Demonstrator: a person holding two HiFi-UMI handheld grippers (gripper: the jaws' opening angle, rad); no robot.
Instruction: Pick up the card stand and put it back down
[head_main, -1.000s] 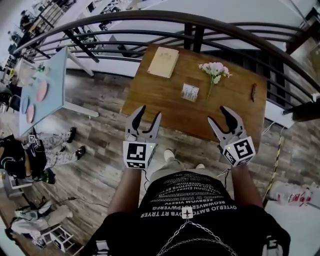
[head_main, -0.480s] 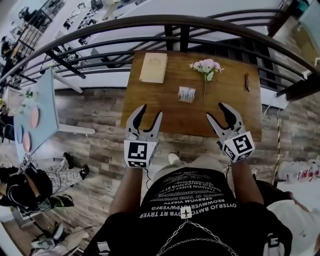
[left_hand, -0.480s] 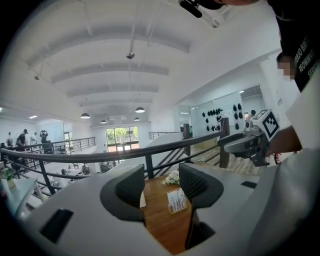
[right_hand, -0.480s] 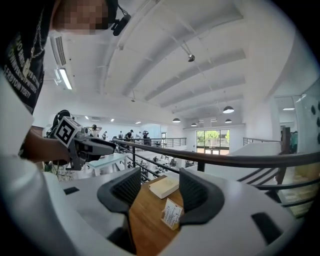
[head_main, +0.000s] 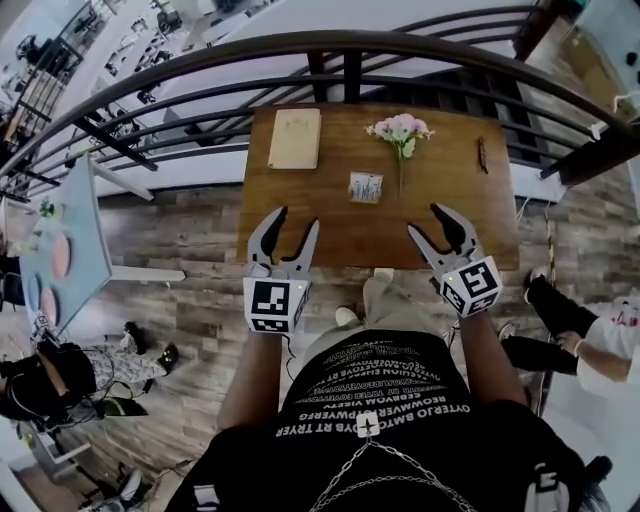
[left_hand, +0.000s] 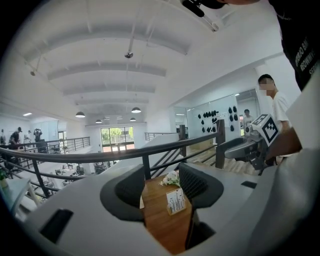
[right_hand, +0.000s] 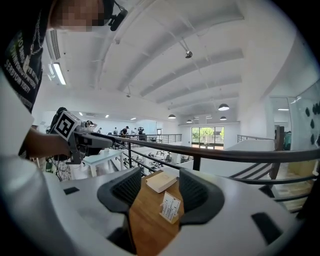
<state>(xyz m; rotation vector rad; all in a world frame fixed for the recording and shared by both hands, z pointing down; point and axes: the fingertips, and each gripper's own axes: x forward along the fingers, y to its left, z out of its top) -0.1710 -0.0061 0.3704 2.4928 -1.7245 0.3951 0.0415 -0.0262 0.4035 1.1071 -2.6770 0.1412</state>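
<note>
Head view: we see the left gripper (head_main: 296, 220) held at the near edge of the wooden table (head_main: 470, 215). Its jaws are spread wide, with nothing between the pads. The right gripper (head_main: 426, 220) hangs at the same edge further right, just as wide and just as empty. Neither touches anything.

Both grippers cover strips of the table's front edge, and our own body hides the floor below. At the table's right end lies a small dark thing (head_main: 482, 155), too small for us to name. The print on the card stand (head_main: 366, 187) is too fine to read.

The card stand is upright near the middle of the table, well apart from both grippers and roughly between them. A closed book (head_main: 295, 138) lies further back to its left, and a bunch of flowers (head_main: 399, 130) just behind to its right. Its long side runs left to right across the table, with the printed face turned towards us.
</note>
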